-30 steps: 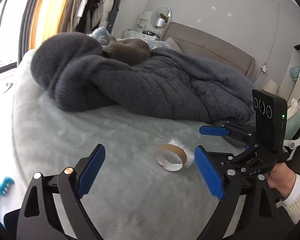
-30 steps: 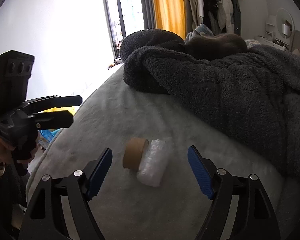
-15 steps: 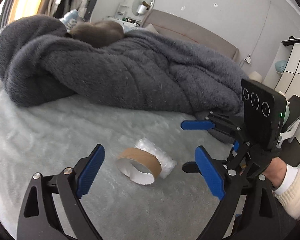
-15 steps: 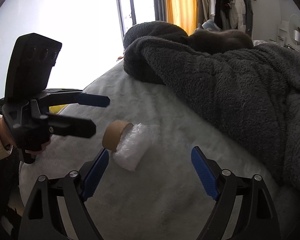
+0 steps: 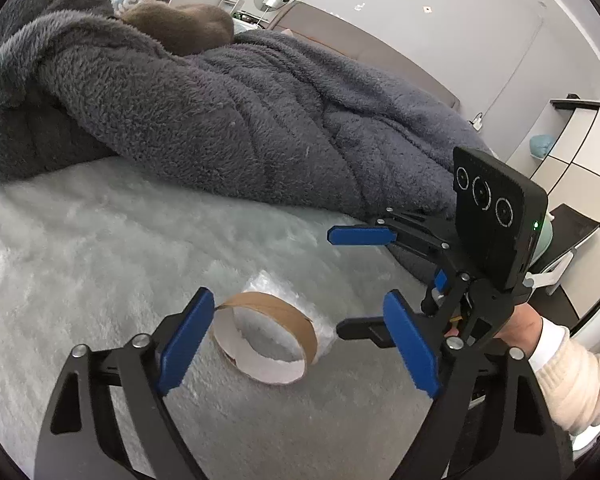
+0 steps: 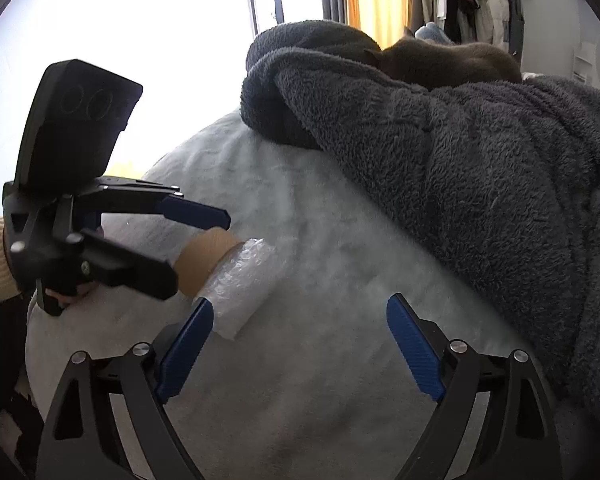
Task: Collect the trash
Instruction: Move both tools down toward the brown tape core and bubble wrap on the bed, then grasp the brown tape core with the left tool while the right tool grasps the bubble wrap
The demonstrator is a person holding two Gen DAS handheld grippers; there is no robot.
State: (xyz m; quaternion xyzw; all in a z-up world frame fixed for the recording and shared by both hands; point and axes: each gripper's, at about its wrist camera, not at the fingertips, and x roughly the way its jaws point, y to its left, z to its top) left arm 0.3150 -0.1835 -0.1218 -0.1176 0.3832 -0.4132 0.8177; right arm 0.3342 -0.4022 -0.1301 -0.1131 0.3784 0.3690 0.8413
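An empty brown cardboard tape ring (image 5: 266, 340) lies on its side on the pale fluffy bed cover, with a clear bubble-wrap roll (image 5: 268, 282) touching it behind. My left gripper (image 5: 296, 344) is open, its blue pads on either side of the ring. In the right wrist view the ring (image 6: 206, 258) and the bubble wrap (image 6: 242, 284) lie at centre left, with the left gripper (image 6: 188, 248) around the ring. My right gripper (image 6: 300, 354) is open and empty, just right of the bubble wrap; it also shows in the left wrist view (image 5: 348, 280).
A thick dark grey fleece blanket (image 5: 228, 120) is heaped across the bed behind the trash, with a grey cat (image 5: 180, 26) lying on top. The pale bed cover (image 5: 80, 248) spreads left and front. A headboard, shelves and a chair stand at the right.
My left gripper has moved forward until its open jaws straddle the tape ring. My right gripper has shifted closer, so the bubble wrap now sits by its left pad.
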